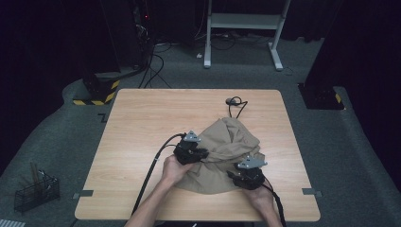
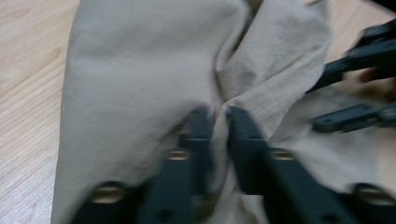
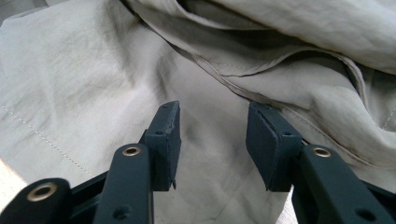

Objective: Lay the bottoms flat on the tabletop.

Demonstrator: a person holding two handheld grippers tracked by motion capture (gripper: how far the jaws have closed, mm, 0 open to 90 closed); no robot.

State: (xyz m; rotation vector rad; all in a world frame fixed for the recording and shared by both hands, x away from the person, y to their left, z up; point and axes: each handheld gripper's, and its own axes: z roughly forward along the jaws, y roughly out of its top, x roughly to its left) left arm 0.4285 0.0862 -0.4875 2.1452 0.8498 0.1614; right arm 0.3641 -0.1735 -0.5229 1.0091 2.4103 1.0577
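High view: table (image 1: 142,123) lit evenly from above, bright against a dark room; corners at 10 and 2 o'clock nearly black. Slightly soft, low detail. Short, faint shadows under the cloth (image 1: 222,156). No glare. Left gripper view: motion blur throughout, the tool's jaws smeared at 6 o'clock. Right gripper view: sharper; cloth weave and stitching readable, deep shadow in the fold at 12 o'clock.

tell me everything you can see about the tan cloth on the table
The tan cloth is a thin, matte woven garment with stitched seams, lying crumpled in a loose heap on the near right part of the wooden table. The left claw pinches a fold of it; the right claw stands open just over it.
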